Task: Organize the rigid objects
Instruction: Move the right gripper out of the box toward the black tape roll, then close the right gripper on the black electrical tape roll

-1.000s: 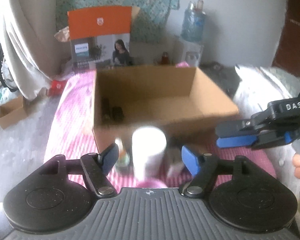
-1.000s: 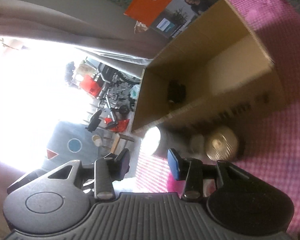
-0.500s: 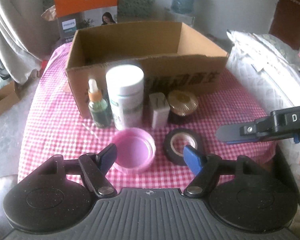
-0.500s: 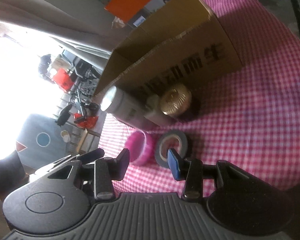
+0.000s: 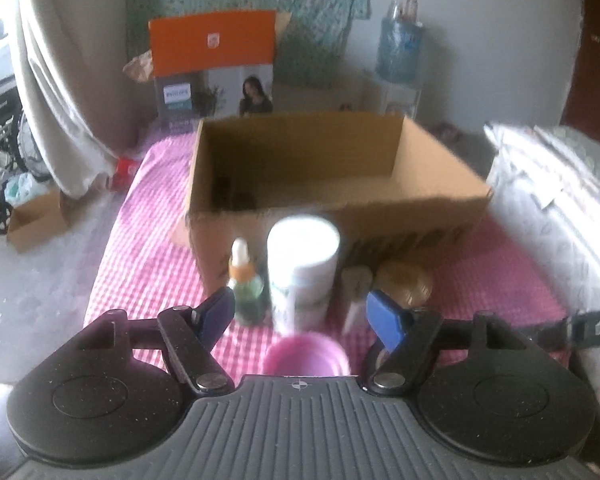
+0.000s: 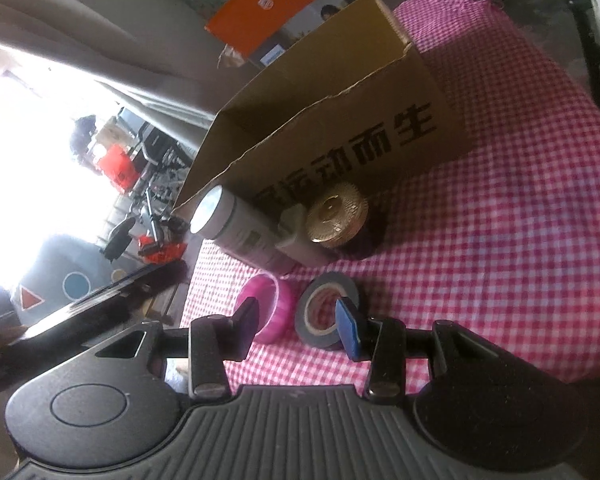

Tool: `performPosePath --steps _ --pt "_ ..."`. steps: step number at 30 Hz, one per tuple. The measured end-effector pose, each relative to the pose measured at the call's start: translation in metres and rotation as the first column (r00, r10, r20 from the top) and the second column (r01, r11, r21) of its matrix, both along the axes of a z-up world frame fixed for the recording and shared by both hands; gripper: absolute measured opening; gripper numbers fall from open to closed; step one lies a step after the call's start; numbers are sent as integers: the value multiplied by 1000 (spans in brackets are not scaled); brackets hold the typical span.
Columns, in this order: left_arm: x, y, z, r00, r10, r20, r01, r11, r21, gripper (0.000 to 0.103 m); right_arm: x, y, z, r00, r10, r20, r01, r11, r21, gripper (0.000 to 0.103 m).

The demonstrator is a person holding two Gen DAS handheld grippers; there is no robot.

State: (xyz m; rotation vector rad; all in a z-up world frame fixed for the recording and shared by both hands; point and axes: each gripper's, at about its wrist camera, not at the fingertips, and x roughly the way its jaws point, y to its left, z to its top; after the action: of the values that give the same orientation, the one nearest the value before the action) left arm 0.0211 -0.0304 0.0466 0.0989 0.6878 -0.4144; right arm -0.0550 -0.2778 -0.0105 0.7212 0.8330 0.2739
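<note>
1. Left hand-held gripper (image 5: 302,316) — blue pads spread wide, nothing between them; hovers over the near edge of the worktop (image 5: 500,272), which wears a pink checked cloth.
2. Right hand-held gripper (image 6: 296,322) — pads parted, narrower than the left pair, gripping nothing; poised just above the pink lid and the tape roll.
3. Cardboard box (image 6: 340,120) open-topped, at the middle of the worktop, black printed characters on its near wall; something small and dark in its far left corner, too blurred to name.
4. Lined up along the box's near wall, left to right in the left wrist view: dropper bottle (image 5: 246,284) with green contents, tall white bottle (image 5: 303,268), small grey block (image 5: 356,292), gold-lidded jar (image 6: 336,220).
5. Pink lid (image 6: 270,308) lying rim-up nearer the camera, black tape roll (image 6: 324,312) just beside it, lying flat.
6. Behind the worktop: orange carton (image 5: 214,64) standing upright, beige curtain (image 5: 60,80) on the left, water bottle (image 5: 400,44) on a dispenser to the right.
7. Part of the right gripper's black arm at the right edge of the left wrist view.
</note>
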Motion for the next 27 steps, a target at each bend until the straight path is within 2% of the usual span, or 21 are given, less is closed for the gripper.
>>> performPosePath --steps 6,8,12,19,27 --pt "-7 -18 1 999 -41 30 41 999 -2 73 -2 -9 -6 1000 -27 -16 27 1000 8 45" --pt "-8 -24 -1 998 -68 13 68 998 -12 73 -2 -11 -8 999 -33 -22 33 999 11 45" --pt "-11 -34 -14 985 -157 -69 156 987 -23 73 0 -13 -13 999 -38 -34 39 999 18 45" --pt "-19 -39 -43 966 -194 -173 208 976 64 73 4 -13 -15 999 -34 -38 33 999 -6 45" --pt "-31 -43 -64 948 -238 -214 266 957 116 73 17 -4 -16 999 18 -34 -21 997 -80 45"
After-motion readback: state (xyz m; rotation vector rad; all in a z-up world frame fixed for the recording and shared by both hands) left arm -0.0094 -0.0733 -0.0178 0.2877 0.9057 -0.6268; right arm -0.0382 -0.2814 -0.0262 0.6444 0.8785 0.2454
